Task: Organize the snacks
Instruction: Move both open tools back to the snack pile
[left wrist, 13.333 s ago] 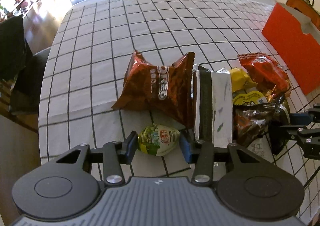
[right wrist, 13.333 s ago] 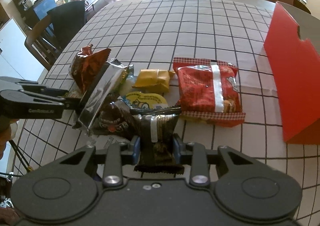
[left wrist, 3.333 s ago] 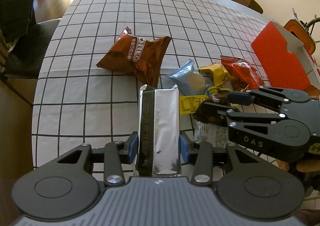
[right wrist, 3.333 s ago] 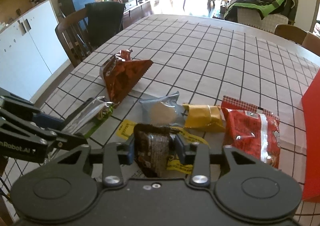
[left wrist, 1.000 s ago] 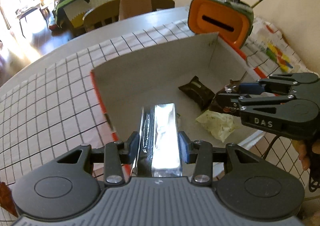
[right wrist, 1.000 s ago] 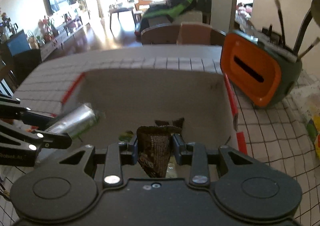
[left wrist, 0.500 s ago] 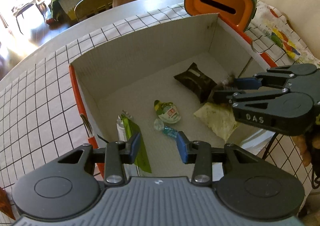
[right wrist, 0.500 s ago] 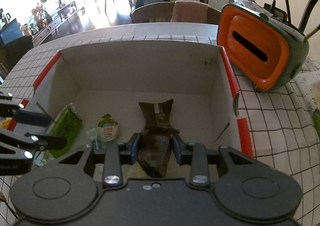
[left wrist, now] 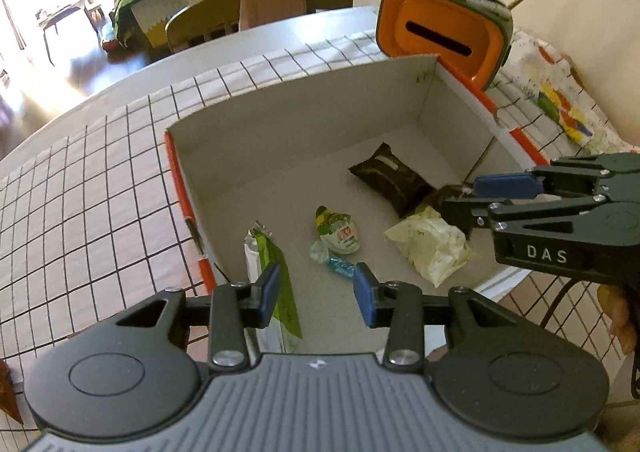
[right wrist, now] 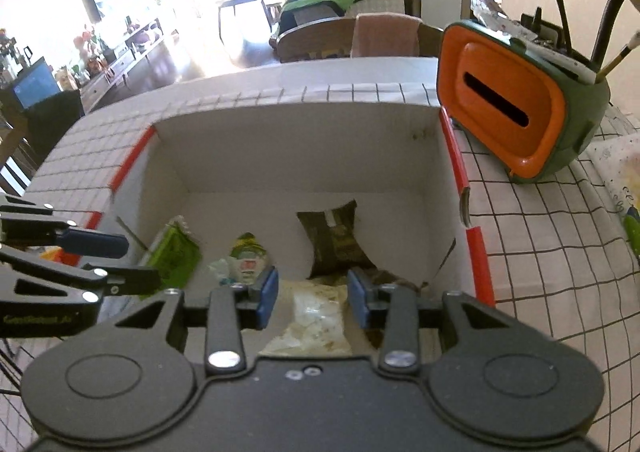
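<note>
I hold both grippers, left point(left wrist: 314, 288) and right point(right wrist: 308, 298), over the cardboard box point(left wrist: 304, 119), jaws parted and empty, the right's just opened, so snacks drop inside.

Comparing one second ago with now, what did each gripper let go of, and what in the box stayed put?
The left gripper dropped its silver-and-green packet by the box's left wall. The right gripper, its jaws just opening, released the dark brown packet, now at the right pad. Both hover empty. The other dark packet, egg-shaped snack and pale bag stayed put.
</note>
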Tool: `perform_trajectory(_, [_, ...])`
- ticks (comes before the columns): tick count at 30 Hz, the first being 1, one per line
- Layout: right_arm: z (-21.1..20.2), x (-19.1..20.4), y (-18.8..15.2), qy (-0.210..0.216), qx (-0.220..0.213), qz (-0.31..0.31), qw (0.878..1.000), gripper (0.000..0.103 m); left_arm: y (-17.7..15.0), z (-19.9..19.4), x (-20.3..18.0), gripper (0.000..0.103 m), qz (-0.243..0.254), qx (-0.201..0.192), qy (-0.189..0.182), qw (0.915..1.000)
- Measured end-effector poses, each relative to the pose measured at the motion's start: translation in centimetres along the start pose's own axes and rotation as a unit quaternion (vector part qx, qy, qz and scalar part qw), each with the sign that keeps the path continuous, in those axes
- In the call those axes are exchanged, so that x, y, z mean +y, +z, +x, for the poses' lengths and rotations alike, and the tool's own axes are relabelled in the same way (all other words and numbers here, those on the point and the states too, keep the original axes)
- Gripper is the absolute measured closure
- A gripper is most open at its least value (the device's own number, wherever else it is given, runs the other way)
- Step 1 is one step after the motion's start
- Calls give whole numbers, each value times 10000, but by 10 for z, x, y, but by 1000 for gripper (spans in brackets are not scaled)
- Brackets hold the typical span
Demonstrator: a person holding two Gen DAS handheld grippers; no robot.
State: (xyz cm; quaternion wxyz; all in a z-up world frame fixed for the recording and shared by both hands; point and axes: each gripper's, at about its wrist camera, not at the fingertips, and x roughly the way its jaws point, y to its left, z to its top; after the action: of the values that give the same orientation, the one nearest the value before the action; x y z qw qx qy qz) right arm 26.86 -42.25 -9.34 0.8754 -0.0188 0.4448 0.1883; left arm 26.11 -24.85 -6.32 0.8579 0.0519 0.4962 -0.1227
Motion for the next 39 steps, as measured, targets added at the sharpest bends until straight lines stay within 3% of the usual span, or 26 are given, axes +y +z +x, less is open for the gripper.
perform_trajectory(11, [-34, 21, 6, 122, -349, -44, 9993, 59, -9, -44, 18, 60, -216, -487, -87, 9985])
perform_trajectory(18, [-56, 49, 8, 172, -662, -228, 9974, 36, -18, -73, 35, 55, -270, -796, -53, 9964])
perform_trajectory(23, [-63, 69, 12, 305, -773, -303, 9961, 32, -29, -89, 52, 52, -348, -941, -28, 9949])
perform_trajectory(25, [-65, 78, 13, 381, -784, -338, 9956, 23, -35, -96, 61, 50, -399, -985, -7, 9943])
perform_trajectory(33, [-59, 118, 15, 595, -808, -459, 9939, 20, -58, -120, 105, 31, -675, -1152, 182, 9909])
perform_trajectory(36, [-53, 132, 15, 646, -804, -462, 9936, 11, -68, -128, 124, 25, -762, -1245, 286, 9889])
perform_trajectory(39, [-49, 145, 16, 656, -817, -490, 9933, 10, -77, -135, 143, 23, -812, -1299, 397, 9874])
